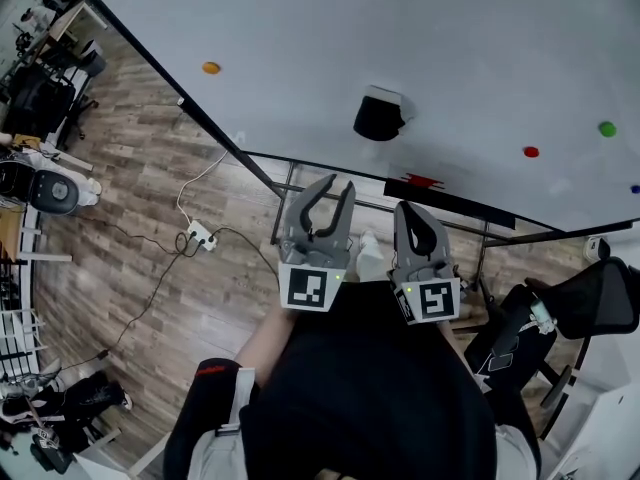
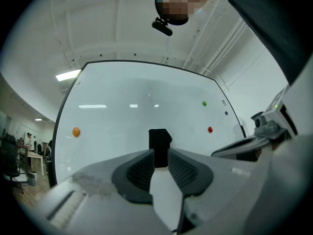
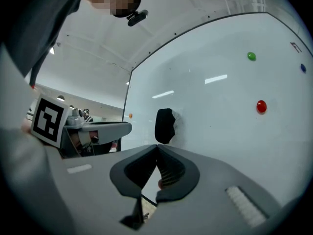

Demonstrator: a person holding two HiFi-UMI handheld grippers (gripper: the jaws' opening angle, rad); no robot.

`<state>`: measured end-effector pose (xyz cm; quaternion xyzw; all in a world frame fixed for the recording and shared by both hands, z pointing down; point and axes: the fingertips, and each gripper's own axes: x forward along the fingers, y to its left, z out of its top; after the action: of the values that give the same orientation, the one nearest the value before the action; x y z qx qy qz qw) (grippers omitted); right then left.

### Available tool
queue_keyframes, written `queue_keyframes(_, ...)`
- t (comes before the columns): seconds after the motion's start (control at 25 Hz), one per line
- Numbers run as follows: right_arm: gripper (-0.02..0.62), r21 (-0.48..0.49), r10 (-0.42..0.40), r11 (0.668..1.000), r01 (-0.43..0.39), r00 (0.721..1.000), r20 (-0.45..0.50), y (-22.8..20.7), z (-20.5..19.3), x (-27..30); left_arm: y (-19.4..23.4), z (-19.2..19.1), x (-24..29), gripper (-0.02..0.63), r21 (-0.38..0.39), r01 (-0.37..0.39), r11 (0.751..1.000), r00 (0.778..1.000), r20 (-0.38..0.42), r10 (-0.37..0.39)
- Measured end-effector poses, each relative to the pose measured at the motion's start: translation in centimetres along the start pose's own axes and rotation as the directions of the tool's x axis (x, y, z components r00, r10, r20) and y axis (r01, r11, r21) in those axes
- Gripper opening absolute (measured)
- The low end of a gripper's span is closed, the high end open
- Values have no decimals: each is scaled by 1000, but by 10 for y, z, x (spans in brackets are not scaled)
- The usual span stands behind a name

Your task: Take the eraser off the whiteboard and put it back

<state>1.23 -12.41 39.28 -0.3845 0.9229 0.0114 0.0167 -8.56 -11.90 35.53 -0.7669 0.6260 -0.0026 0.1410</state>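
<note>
— Where is the eraser (image 1: 378,118) sitting?

— It is clinging to the whiteboard (image 1: 420,38), a dark block well ahead of both tools and touching neither. In the left gripper view its lower end is disappearing behind the finger tips.

— And the fingers?

— The left gripper (image 1: 338,186) is holding its fingers (image 2: 142,168) a narrow gap apart with nothing between them. The eraser is only showing through that gap, farther off on the board. The right gripper (image 1: 412,211) is pressing its fingers (image 3: 168,173) tip to tip, gripping nothing.

— What are you struggling to make out?

— The person's dark clothing (image 1: 380,398) is blocking everything below the marker cubes (image 1: 308,288) in the head view. A red thing (image 1: 422,180) is lying on the ledge (image 1: 460,200) under the board, and I am not managing to tell what it is. A blue magnet (image 1: 634,189) is getting cut off at the frame edge, and a black chair (image 1: 600,298) is running out of view at the right.

— Any writing?

— A tiny dark mark (image 3: 295,45) is sitting near the board's corner, coming out too small to read. The cubes are showing only black-and-white squares.
</note>
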Motion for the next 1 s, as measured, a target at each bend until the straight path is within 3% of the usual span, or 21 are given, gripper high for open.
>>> queue_keyframes(0.28, 2, 10, 12, 1000, -12, 1000, 0, 16, 4, -15, -11, -1, -29, 3, -8, 7, 1000, 1000, -12, -7)
queue_keyframes(0.56, 2, -8, 23, 1000, -23, 1000, -4, 31, 6, -30, -15, 1, -55, 2, -53, -5, 999, 1000, -9, 4)
queue_keyframes(1.0, 2, -40, 39, 998, -39, 999, -4, 46, 8, -38, -21, 1, -76, 3, -32, -8, 999, 1000, -19, 7)
